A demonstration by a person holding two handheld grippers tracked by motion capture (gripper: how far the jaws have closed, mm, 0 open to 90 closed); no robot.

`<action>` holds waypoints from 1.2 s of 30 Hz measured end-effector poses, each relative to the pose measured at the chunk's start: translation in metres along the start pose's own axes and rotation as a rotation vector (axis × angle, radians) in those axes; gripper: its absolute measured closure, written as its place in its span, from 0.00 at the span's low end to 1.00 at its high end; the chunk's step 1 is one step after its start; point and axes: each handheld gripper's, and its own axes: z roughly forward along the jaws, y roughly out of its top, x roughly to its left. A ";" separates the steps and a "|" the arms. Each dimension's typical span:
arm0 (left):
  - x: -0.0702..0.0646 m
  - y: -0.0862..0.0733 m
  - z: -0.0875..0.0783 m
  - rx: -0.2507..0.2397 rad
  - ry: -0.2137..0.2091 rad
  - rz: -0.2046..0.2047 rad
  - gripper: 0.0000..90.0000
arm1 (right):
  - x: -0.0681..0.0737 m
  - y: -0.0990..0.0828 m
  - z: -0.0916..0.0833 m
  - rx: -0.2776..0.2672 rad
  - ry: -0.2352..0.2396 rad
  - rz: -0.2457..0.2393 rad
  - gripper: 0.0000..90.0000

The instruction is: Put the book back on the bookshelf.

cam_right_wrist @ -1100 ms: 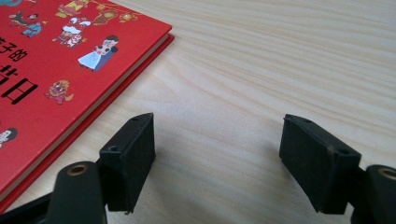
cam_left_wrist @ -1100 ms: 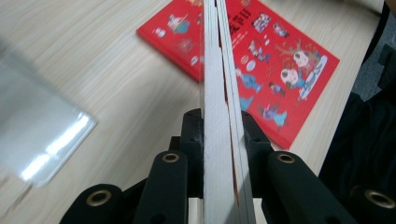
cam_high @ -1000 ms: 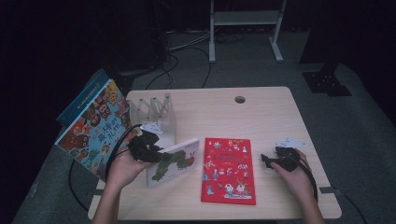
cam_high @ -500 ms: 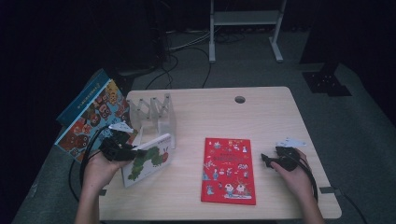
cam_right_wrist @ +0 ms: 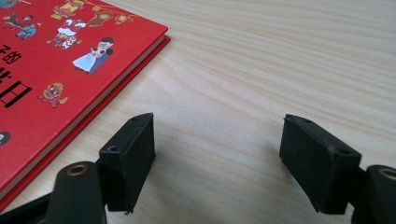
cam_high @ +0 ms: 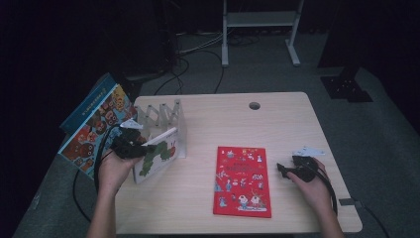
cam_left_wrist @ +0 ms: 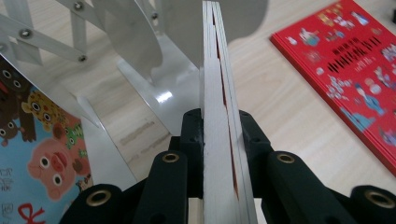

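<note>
White caterpillar picture book (cam_high: 157, 157), clamped on edge in the left claw (cam_high: 132, 148), has shifted left across the tabletop (cam_high: 287, 124) since a second ago and now stands at the metal accordion book rack (cam_high: 161, 116), lined up with a slot; looks like slotting-in is near. Right claw (cam_high: 288, 171) hasn't moved, jaws apart and empty, resting beside the red picture book (cam_high: 242, 181) lying flat. Count: three books (white one held, red one flat, blue animal book (cam_high: 96, 129) leaning at the left edge), one rack, two claws.
</note>
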 end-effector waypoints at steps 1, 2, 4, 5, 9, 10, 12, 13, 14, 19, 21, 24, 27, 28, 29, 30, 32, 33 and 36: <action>0.001 0.002 0.002 -0.003 0.009 -0.001 0.84 | 0.000 0.000 0.000 -0.001 0.000 -0.001 0.28; 0.002 0.004 0.005 -0.013 0.019 -0.007 0.84 | 0.000 0.000 0.000 -0.001 0.000 -0.002 0.29; 0.004 0.008 0.010 -0.025 0.032 -0.023 0.84 | 0.000 0.000 0.000 0.000 0.000 0.000 0.28; 0.004 0.010 0.012 -0.027 0.038 -0.027 0.84 | 0.000 0.000 0.000 0.000 0.000 0.000 0.28; 0.006 0.017 0.023 -0.036 0.058 -0.037 0.84 | 0.000 0.000 0.000 -0.001 0.000 -0.002 0.28; 0.006 0.020 0.027 -0.035 0.063 -0.041 0.84 | 0.000 0.000 0.000 0.000 0.000 0.000 0.28; 0.007 0.023 0.034 -0.039 0.065 -0.047 0.84 | 0.000 0.000 0.000 0.000 0.000 0.000 0.28; 0.007 0.024 0.036 -0.040 0.066 -0.051 0.84 | 0.000 0.000 0.000 0.000 0.000 -0.001 0.28; 0.007 0.025 0.039 -0.050 0.071 -0.058 0.84 | 0.000 0.000 0.000 0.000 0.000 0.000 0.28; 0.009 0.026 0.044 -0.038 0.079 -0.069 0.84 | 0.000 0.000 0.000 0.000 0.000 -0.001 0.28; 0.008 0.026 0.047 -0.028 0.088 -0.067 0.84 | 0.000 0.000 0.000 0.000 0.000 -0.001 0.28; 0.007 0.025 0.053 -0.013 0.102 -0.068 0.84 | 0.000 0.000 0.000 0.000 0.000 0.000 0.28; 0.008 0.023 0.060 -0.007 0.106 -0.083 0.84 | 0.000 0.000 0.000 0.000 0.001 -0.001 0.28; 0.008 0.023 0.064 -0.002 0.107 -0.086 0.84 | 0.000 0.000 0.000 0.000 0.001 -0.001 0.28; 0.008 0.022 0.066 -0.004 0.109 -0.090 0.84 | 0.000 0.000 0.000 0.000 0.001 -0.001 0.28; 0.007 0.022 0.067 0.004 0.116 -0.092 0.84 | 0.000 0.000 0.000 -0.001 0.000 -0.002 0.28; 0.007 0.022 0.068 0.009 0.117 -0.091 0.84 | 0.000 0.000 0.000 0.000 0.001 -0.001 0.28; 0.007 0.022 0.068 0.019 0.116 -0.089 0.83 | 0.000 0.000 0.000 0.000 0.001 -0.001 0.28; 0.009 0.020 0.068 0.030 0.100 -0.085 0.82 | 0.000 0.000 0.000 -0.001 0.001 -0.002 0.29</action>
